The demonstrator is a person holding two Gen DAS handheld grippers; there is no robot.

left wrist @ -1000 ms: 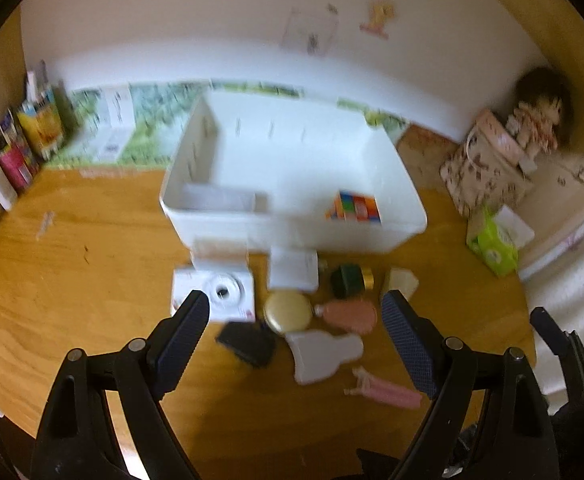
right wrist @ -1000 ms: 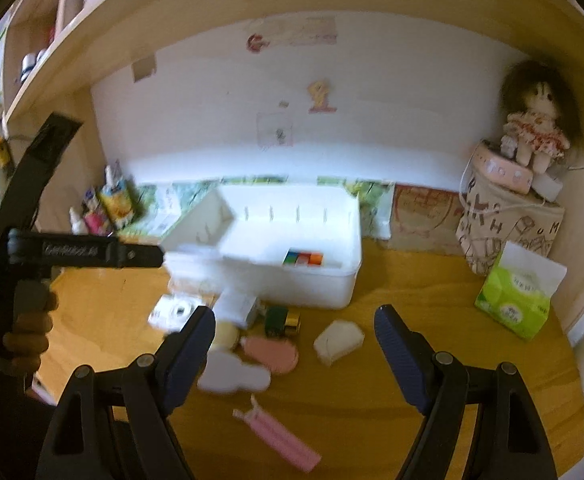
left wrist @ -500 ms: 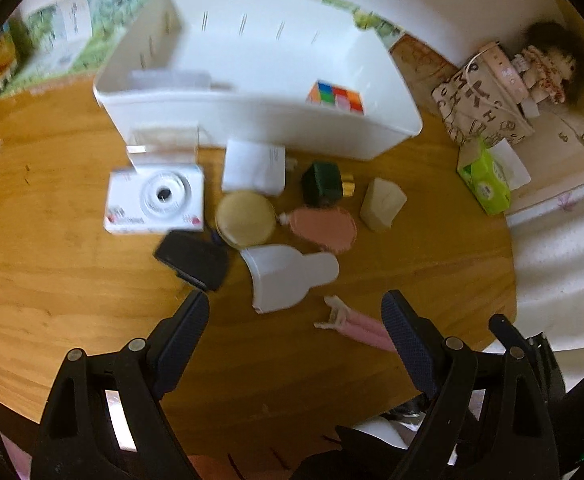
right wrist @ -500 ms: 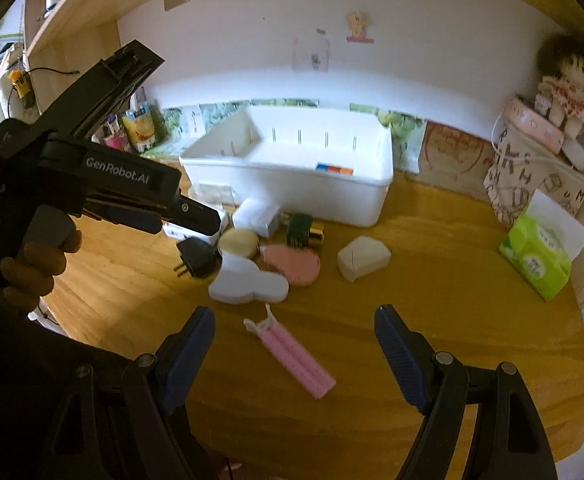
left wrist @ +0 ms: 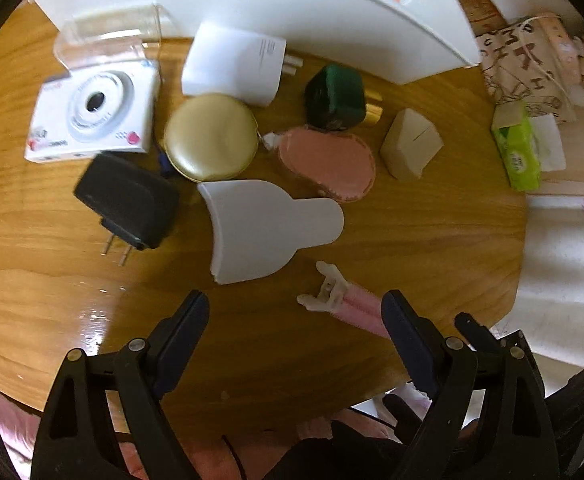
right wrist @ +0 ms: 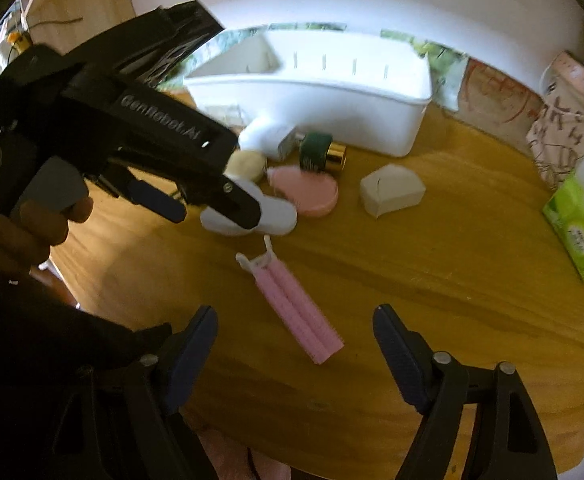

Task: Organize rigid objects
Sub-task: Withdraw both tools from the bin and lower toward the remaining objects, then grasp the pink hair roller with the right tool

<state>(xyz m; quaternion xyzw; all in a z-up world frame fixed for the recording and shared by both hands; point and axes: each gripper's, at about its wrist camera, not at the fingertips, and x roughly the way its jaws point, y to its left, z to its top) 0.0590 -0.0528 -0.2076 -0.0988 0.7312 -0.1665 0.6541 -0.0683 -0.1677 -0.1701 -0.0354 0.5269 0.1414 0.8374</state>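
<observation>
Small objects lie on the wooden table in front of a white bin [left wrist: 332,12]: a white camera [left wrist: 91,116], a black plug adapter [left wrist: 127,200], a gold round case [left wrist: 209,136], a white bottle-shaped piece [left wrist: 267,228], a pink oval case [left wrist: 328,164], a green bottle [left wrist: 334,98], a beige block [left wrist: 410,146] and a pink comb clip [right wrist: 292,304]. My left gripper [left wrist: 296,320] is open, just above the white piece. My right gripper [right wrist: 294,336] is open over the pink comb clip. The left gripper also shows in the right wrist view [right wrist: 199,210].
A white charger block [left wrist: 231,64] and a clear plastic box [left wrist: 107,36] sit by the bin's front wall. A green tissue pack [right wrist: 580,224] and a patterned bag [right wrist: 568,128] stand at the right. The table's near edge lies under both grippers.
Both grippers have dropped lower and closer to the objects. The left one has tilted down over the white piece, the right one has come over the pink comb clip. Both stay open.
</observation>
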